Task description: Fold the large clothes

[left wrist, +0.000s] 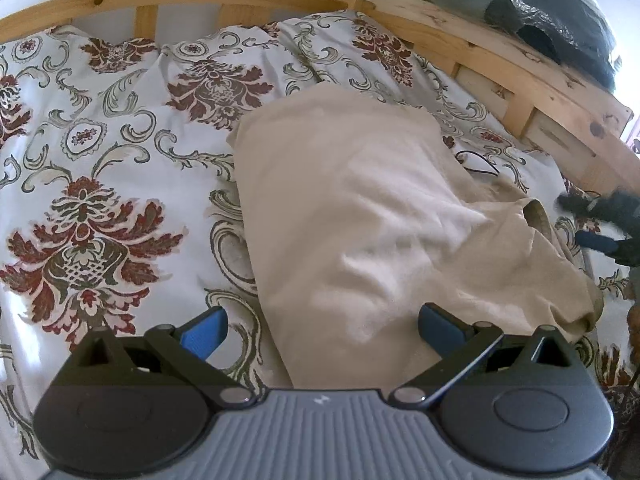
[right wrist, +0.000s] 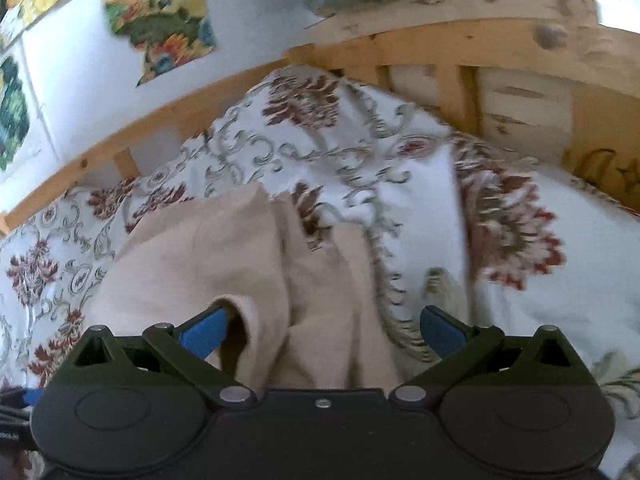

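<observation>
A beige garment lies folded lengthwise on a floral bedspread, running from the bed's far side toward me. My left gripper is open above the garment's near end, with nothing between its blue fingers. At the right edge of the left wrist view the right gripper hovers beside the garment's cuff end. In the right wrist view the same beige garment bunches up under my right gripper, which is open; a fold of cloth rests against its left finger.
A wooden bed frame borders the far and right sides. A dark plastic-wrapped bundle sits on the frame's top right. A black cable lies on the bedspread near the garment. Colourful pictures hang on the white wall.
</observation>
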`<state>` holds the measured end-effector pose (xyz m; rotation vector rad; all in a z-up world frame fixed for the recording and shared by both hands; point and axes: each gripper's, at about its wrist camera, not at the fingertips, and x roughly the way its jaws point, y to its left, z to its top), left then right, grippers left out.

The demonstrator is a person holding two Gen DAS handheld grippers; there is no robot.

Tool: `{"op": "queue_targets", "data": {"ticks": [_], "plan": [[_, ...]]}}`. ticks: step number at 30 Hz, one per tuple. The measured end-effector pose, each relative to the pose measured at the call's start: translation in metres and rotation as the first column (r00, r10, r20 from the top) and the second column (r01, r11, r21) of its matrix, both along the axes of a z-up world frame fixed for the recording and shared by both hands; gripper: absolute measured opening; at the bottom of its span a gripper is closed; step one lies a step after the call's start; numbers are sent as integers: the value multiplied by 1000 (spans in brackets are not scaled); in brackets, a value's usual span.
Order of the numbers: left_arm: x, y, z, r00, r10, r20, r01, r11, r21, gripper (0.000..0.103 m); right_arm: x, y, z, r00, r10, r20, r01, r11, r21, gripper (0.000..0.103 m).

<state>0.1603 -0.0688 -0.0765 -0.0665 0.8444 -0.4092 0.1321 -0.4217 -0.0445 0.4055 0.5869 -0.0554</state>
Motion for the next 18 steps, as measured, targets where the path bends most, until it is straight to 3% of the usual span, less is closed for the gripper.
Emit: {"op": "queue_targets", "data": {"ticks": [3, 5, 10, 14, 18], "plan": [[0, -1, 0, 1000, -2, 1, 2, 1000, 0, 103, -3, -22, -8, 997, -14, 70, -3, 971, 238, 102], [1, -1, 0, 1000, -4, 0, 4, 1000, -3, 103, 9, -24, -17, 999, -6, 45, -8, 957, 290, 102], [3, 1, -2, 1000, 3, -18, -4, 1000, -25, 103, 44, -2, -31, 997, 79, -16, -74, 975, 208, 102], [5, 1, 1, 1000, -12, -17, 12, 1000, -20, 102, 49, 24, -36, 990, 126, -64, -123, 991, 49, 102], [10, 10, 10, 1000, -27, -2, 27, 998, -63, 102, 48, 32, -41, 987, 132, -88, -136, 990, -40, 91]]}}
